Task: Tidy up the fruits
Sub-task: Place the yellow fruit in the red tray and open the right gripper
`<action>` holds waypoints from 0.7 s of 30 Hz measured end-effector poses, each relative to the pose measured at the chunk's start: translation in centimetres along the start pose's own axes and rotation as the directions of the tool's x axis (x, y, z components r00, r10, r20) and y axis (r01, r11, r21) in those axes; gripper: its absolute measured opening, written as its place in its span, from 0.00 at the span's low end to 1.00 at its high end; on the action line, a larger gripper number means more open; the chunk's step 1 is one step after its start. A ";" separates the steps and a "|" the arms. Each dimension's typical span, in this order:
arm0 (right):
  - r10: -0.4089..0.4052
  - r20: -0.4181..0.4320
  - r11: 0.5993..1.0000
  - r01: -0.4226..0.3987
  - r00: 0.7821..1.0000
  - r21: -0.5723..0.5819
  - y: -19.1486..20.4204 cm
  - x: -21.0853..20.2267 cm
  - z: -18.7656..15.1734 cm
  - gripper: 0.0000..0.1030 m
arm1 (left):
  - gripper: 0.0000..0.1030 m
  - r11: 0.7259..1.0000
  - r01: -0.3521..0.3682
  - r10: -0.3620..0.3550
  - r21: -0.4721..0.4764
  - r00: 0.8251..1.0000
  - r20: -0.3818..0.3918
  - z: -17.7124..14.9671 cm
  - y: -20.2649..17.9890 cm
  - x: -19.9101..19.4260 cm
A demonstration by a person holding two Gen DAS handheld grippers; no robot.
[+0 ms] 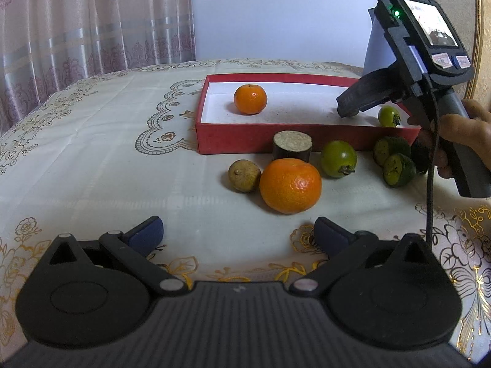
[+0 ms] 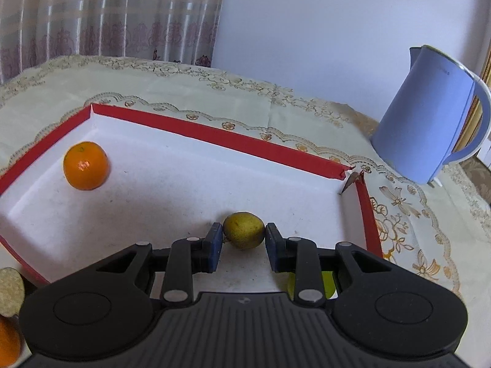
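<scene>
- Fruits lie partly in the red box [image 2: 214, 136] and partly on the tablecloth [image 1: 92, 159] in front of it.
- Between the right gripper [image 2: 244, 245] fingers sits a small yellow-green fruit [image 2: 243, 230] on the box's white floor; the blue pads [image 2: 214, 245] stand just at its two sides, and whether they press it or only flank it cannot be told.
- Far ahead and to the left of those fingers, a small orange [image 2: 86, 170] rests inside the box near its left wall.
- Beyond the box, ahead and to the right of the right fingers, a pale blue kettle [image 2: 429, 122] stands on the cloth.
- Left gripper [image 1: 239, 236] holds nothing, its fingers spread wide apart above the cloth.
- Just ahead of the left fingers lies a large orange [image 1: 290, 185], with a brown round fruit [image 1: 244, 175] touching or nearly touching its left side.
- Behind the large orange stands a short dark cylinder with a pale top [image 1: 292, 146], close against the box's front wall; right of it lie a green fruit [image 1: 338, 158] and two dark green ones [image 1: 394, 159].
</scene>
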State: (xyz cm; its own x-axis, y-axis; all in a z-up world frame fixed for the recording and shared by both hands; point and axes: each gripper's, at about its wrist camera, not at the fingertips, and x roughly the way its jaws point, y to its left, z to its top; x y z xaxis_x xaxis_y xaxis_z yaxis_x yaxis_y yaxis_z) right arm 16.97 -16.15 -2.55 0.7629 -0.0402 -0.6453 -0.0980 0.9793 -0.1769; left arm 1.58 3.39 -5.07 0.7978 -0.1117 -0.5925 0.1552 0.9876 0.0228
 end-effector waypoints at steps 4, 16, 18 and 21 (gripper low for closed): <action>0.007 0.008 1.000 -0.007 1.000 0.003 -0.1 -0.7 0.2 0.32 | 1.00 1.000 0.000 0.000 0.000 1.000 0.000 0.0 0.1 0.0; 0.066 0.125 0.997 -0.069 0.990 0.017 -1.9 -8.6 -4.8 0.69 | 1.00 1.000 0.000 0.000 -0.001 1.000 0.000 0.0 0.1 0.0; 0.083 0.135 0.996 -0.085 0.987 0.010 -2.3 -10.2 -7.1 0.70 | 1.00 1.000 0.000 0.000 -0.001 1.000 0.000 0.0 0.0 0.0; 0.058 0.137 0.998 -0.059 0.989 0.003 -2.9 -11.8 -10.0 0.70 | 1.00 1.000 0.000 0.000 -0.001 1.000 0.000 0.0 0.1 0.0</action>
State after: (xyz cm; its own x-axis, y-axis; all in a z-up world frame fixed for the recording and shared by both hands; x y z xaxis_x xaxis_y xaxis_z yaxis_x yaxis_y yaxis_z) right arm 1.85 -20.47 -1.83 0.8364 0.0445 -0.5463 -0.1412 0.9805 -0.1363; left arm 1.60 3.44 -5.06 0.7978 -0.1118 -0.5924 0.1550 0.9877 0.0223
